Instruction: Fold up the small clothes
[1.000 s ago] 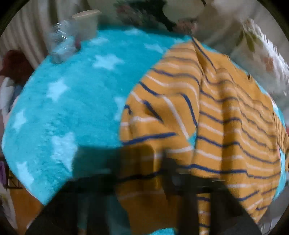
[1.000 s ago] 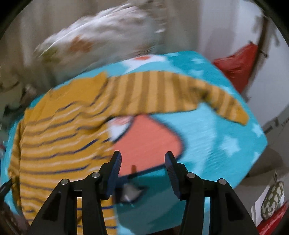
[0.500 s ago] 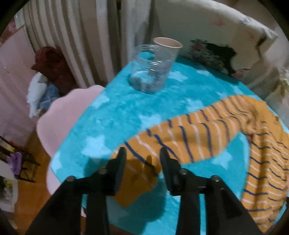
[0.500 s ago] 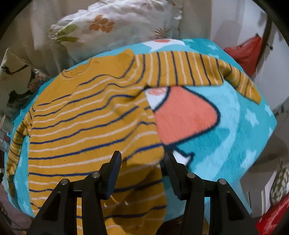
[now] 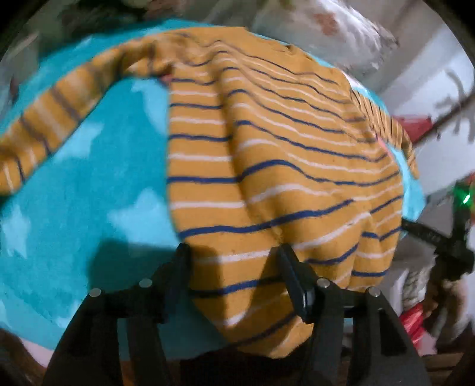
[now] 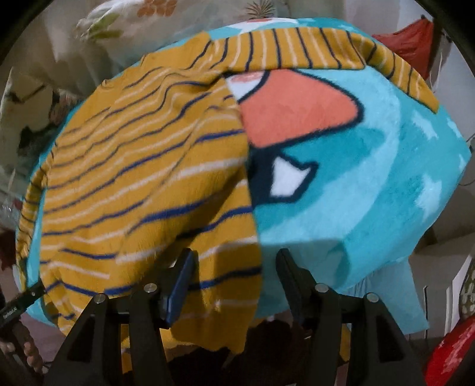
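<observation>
A mustard-yellow sweater with navy and white stripes lies spread on a turquoise blanket, sleeves stretched out to both sides; its hem hangs over the near edge. My left gripper is open, its fingers on either side of the hem's left corner. The sweater also shows in the right wrist view, with one sleeve stretched across the far side. My right gripper is open, its fingers on either side of the hem's right corner. Neither jaw has closed on the cloth.
The blanket has white stars and an orange and white cartoon patch. Floral pillows lie behind it. A red bag sits at the far right. The other gripper's black frame shows at right.
The left view swung from the sleeve and jar at the table's left end back to the sweater's hem. The right gripper dropped lower and closer to the hem corner. Both stay open.
</observation>
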